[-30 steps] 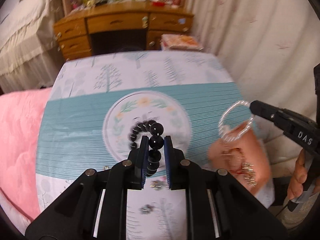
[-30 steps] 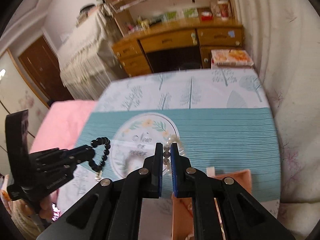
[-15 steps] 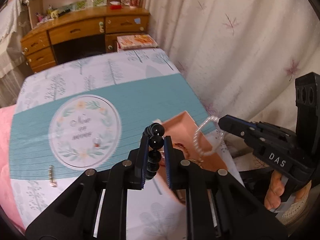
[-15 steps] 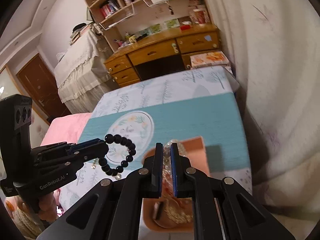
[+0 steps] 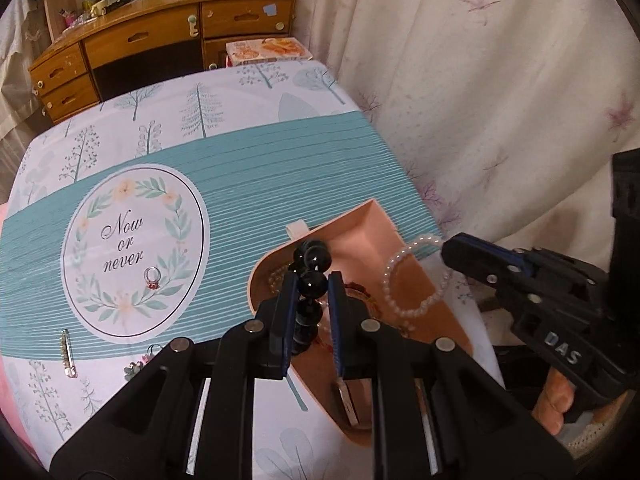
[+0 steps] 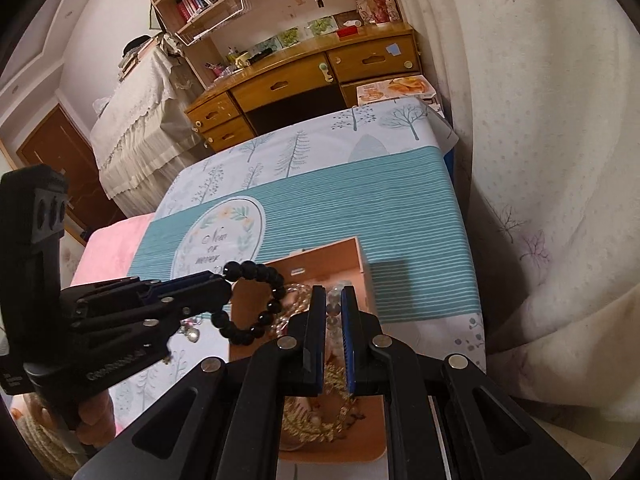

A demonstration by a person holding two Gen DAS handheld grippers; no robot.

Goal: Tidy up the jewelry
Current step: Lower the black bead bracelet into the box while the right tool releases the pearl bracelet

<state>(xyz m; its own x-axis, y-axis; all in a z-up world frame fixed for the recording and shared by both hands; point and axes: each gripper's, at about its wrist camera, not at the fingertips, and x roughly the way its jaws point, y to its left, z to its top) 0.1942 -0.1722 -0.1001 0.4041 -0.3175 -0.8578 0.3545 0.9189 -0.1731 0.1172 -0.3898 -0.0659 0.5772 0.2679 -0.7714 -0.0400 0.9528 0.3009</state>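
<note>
We've got both jaws clamped, left gripper [image 5: 313, 280] on the black bead bracelet [image 6: 256, 300], right gripper [image 6: 331, 312] on the pearl bracelet [image 5: 416, 276], over the pink box [image 5: 376, 224] at the desk's right edge, so next we'd just let go.

A wooden desk [image 5: 168, 36] with drawers stands beyond the counter's tree-print tablecloth [image 5: 240, 168]; floral curtains [image 5: 480, 80] hang alongside.

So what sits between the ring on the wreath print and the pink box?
Nothing: in the left wrist view the teal striped cloth runs bare from the ring to the pink box.
</note>
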